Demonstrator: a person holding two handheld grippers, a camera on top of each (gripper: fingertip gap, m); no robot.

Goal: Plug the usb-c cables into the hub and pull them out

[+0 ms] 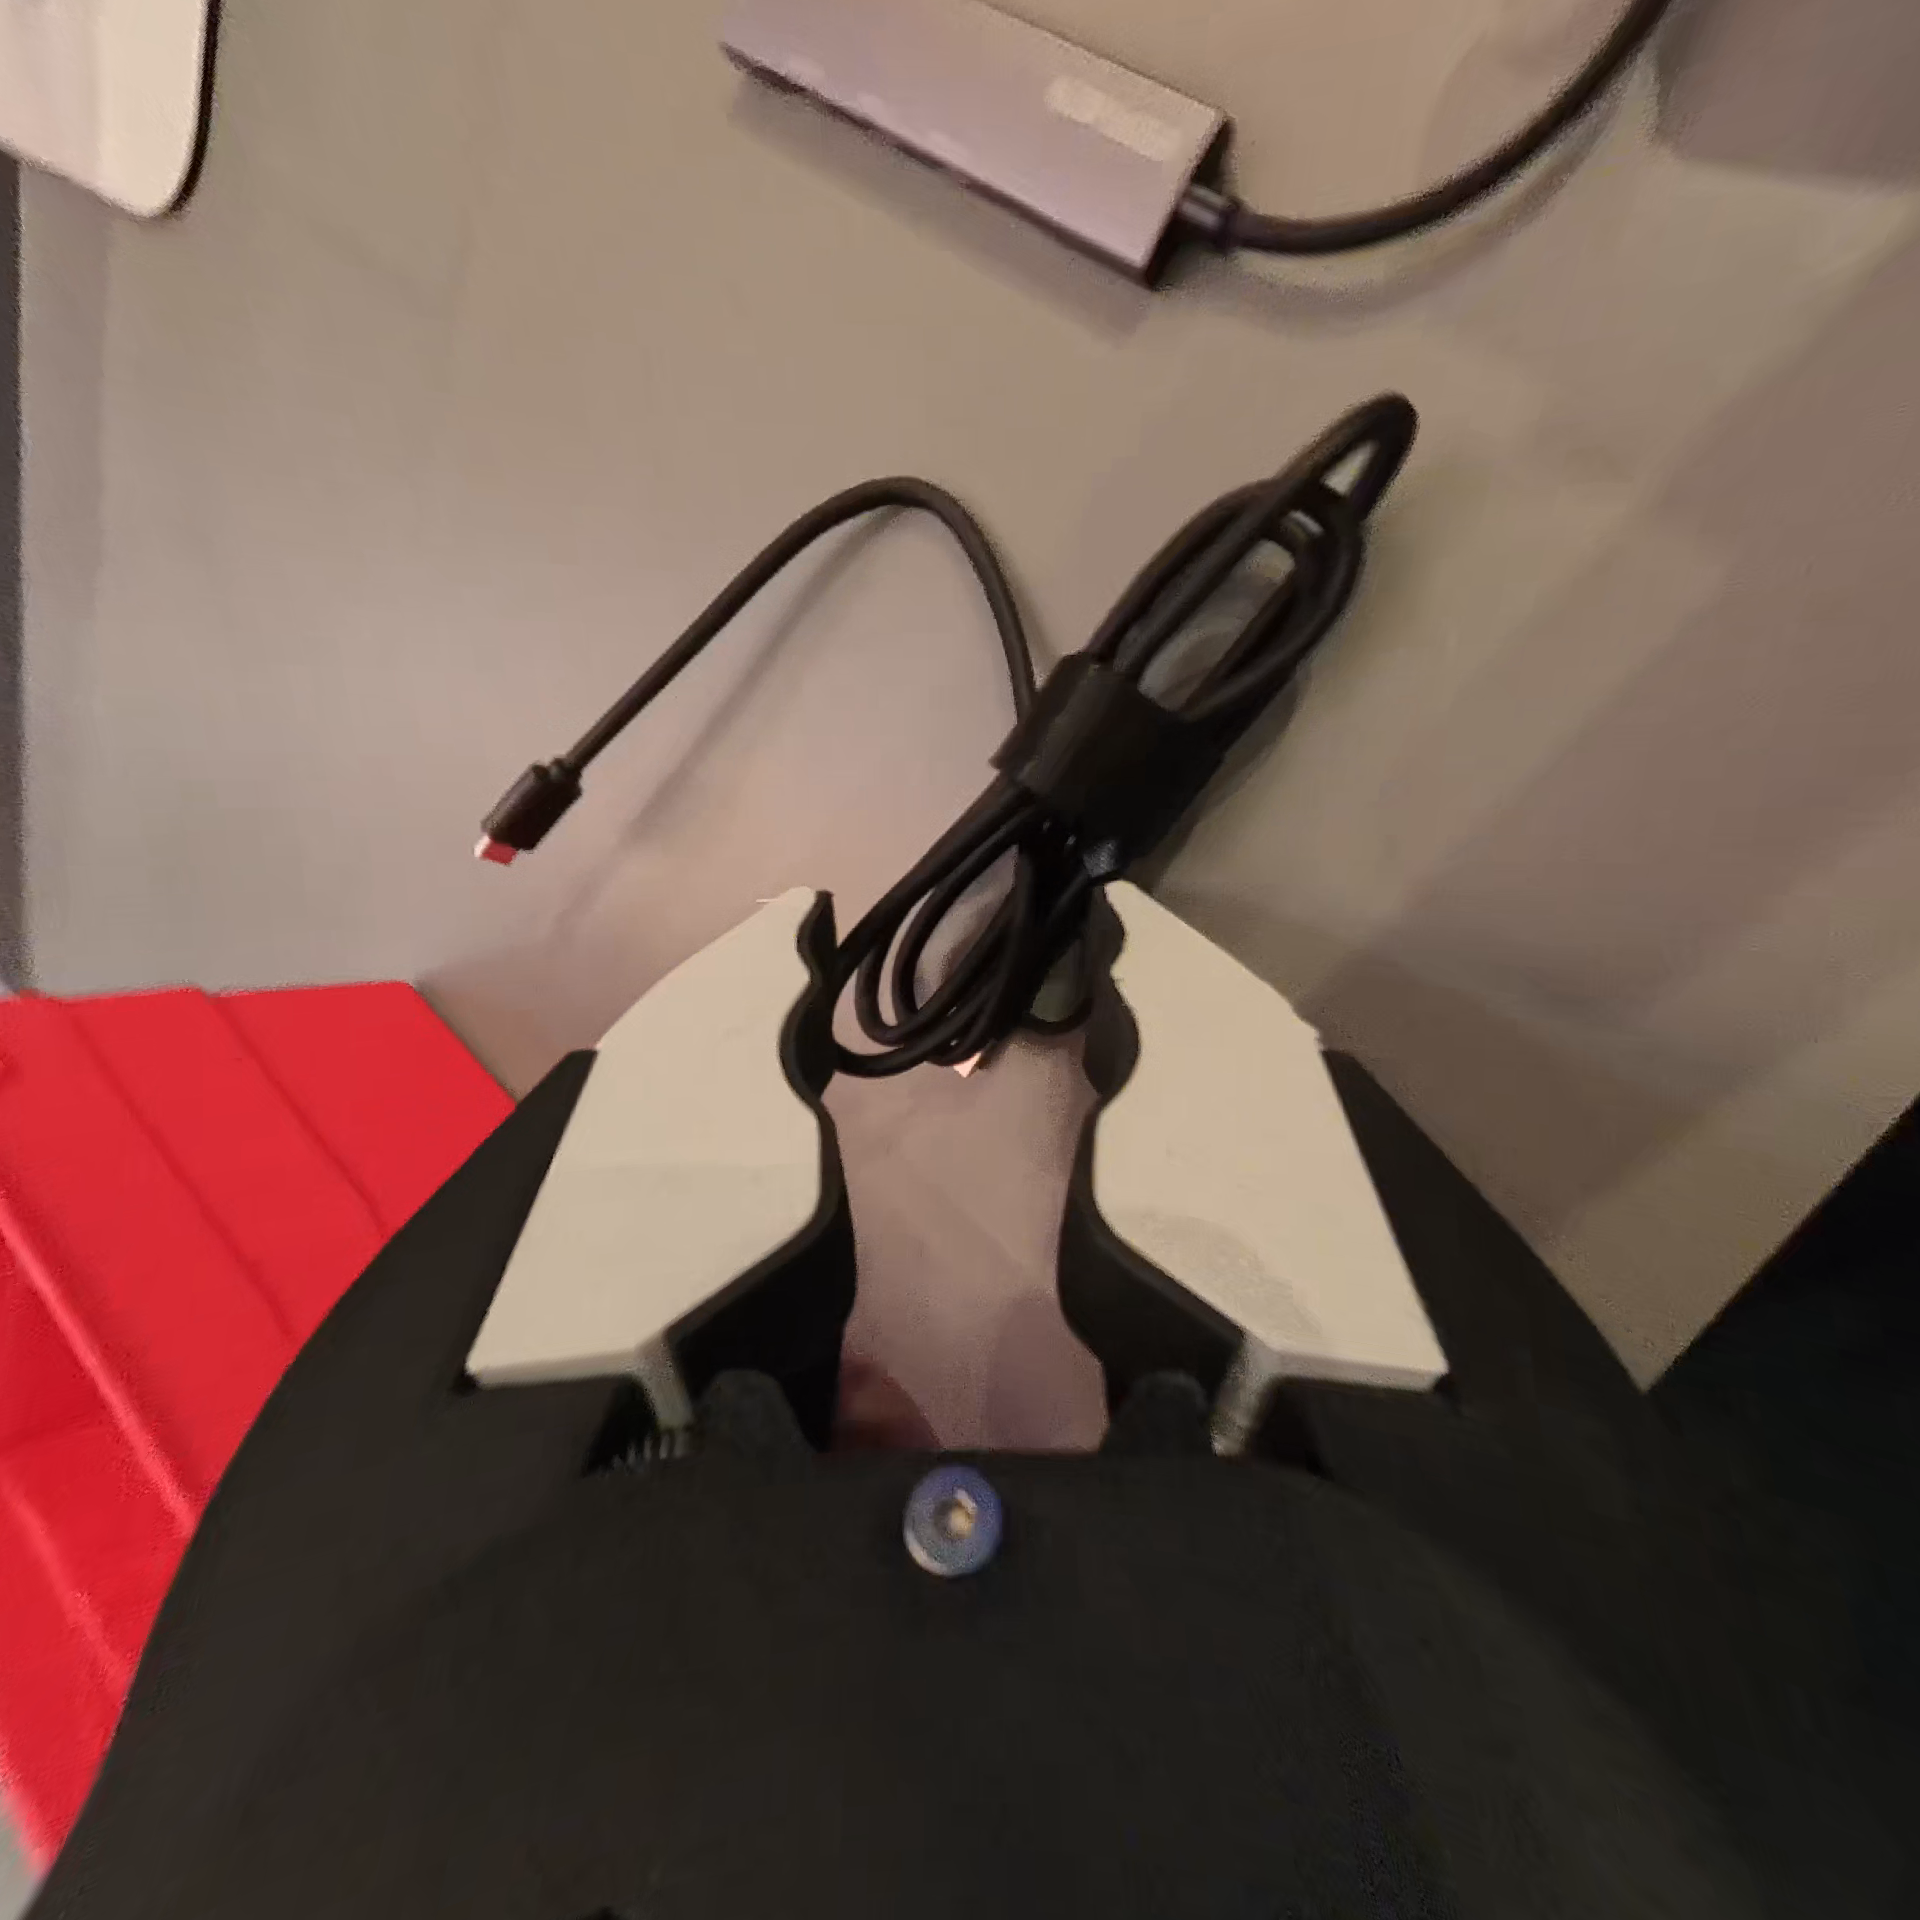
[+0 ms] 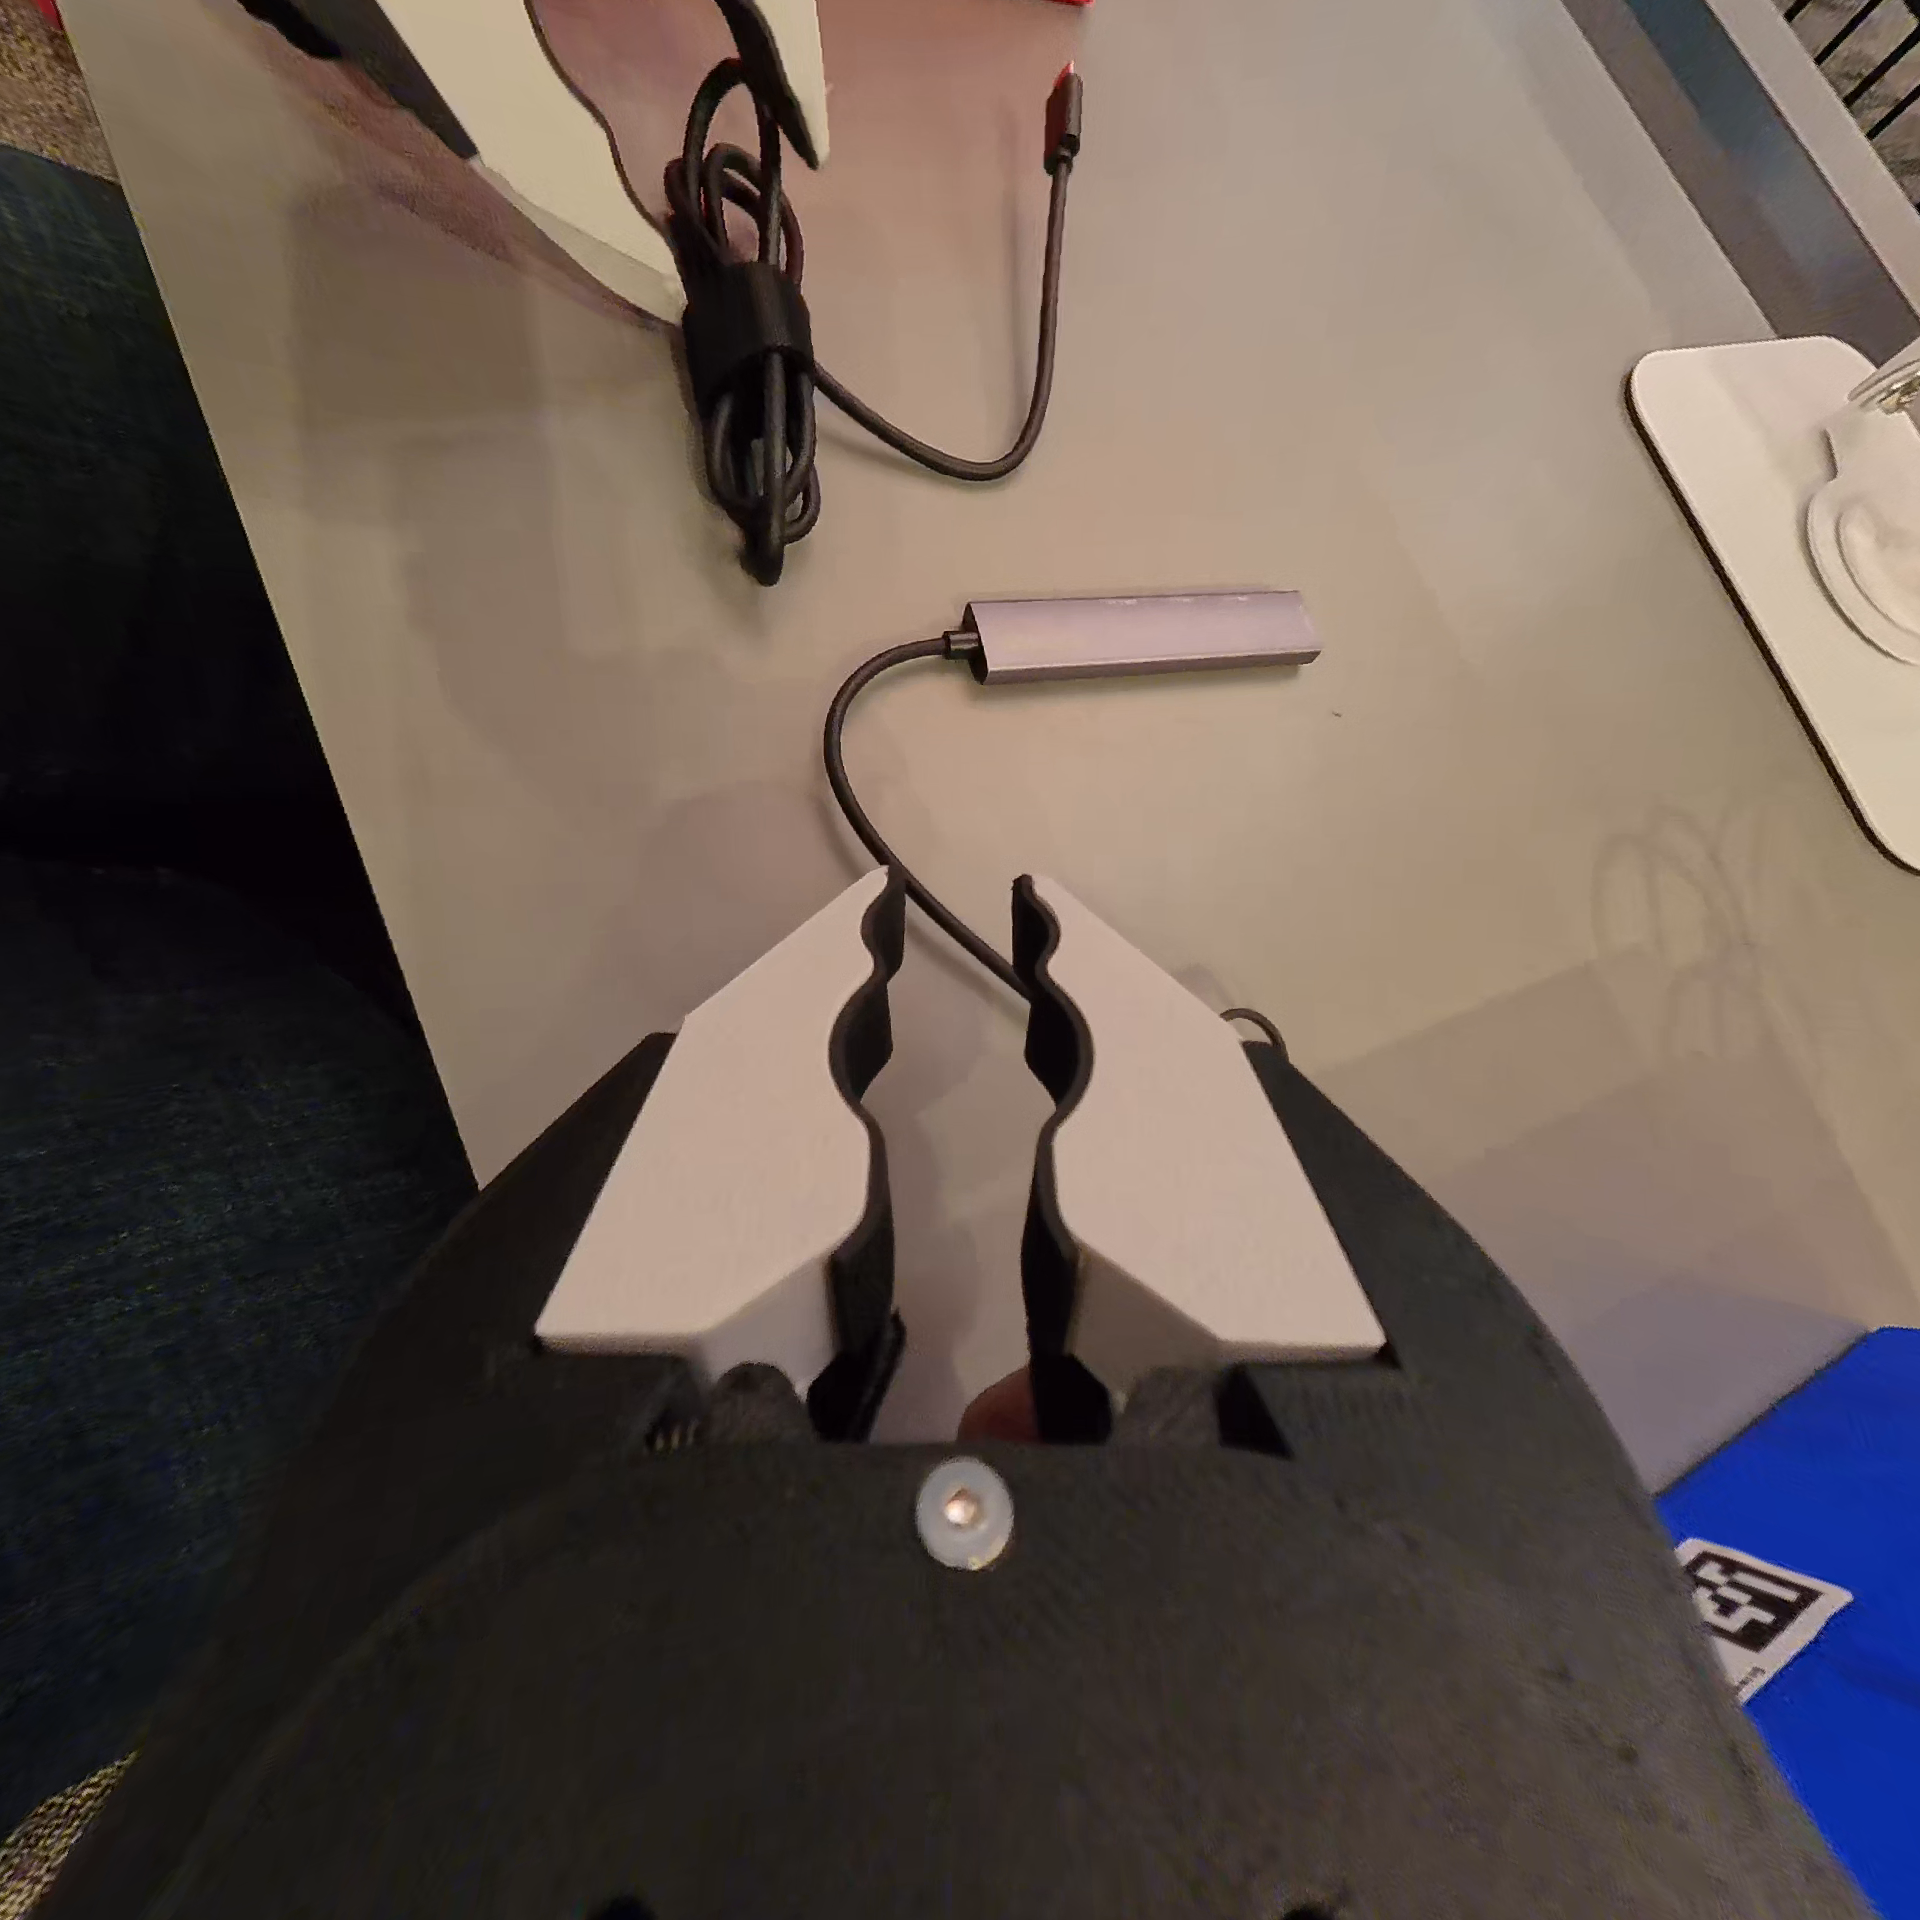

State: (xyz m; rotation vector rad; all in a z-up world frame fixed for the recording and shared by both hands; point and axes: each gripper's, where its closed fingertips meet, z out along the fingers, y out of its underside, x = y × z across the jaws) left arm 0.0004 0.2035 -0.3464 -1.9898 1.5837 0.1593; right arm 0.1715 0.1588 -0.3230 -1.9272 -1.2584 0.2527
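Note:
A grey hub (image 2: 1132, 639) lies on the grey table with its own black lead (image 2: 842, 758) curving toward me; it also shows in the left wrist view (image 1: 987, 125). A black USB-C cable is coiled in a strapped bundle (image 1: 1101, 748), with its free plug (image 1: 525, 816) lying loose to the left. My left gripper (image 1: 966, 914) is open, its fingertips on either side of the bundle's near loop. My right gripper (image 2: 954, 888) is open with a narrow gap, and the hub's lead runs under that gap. The bundle (image 2: 748, 343) and plug (image 2: 1065, 114) also show in the right wrist view.
A white pad (image 2: 1766, 540) with a clear object on it sits at the right. A blue sheet (image 2: 1818, 1507) with a black-and-white marker lies near my right gripper. A red object (image 1: 156, 1195) is at the left. The table edge (image 2: 343, 831) drops to dark carpet. Spacing between my two grippers at the tips: around 20 centimeters. The grey hub (image 2: 1132, 639) is about 10 centimeters from my right fingertips. Seen from the left wrist view (image 1: 981, 55) as well.

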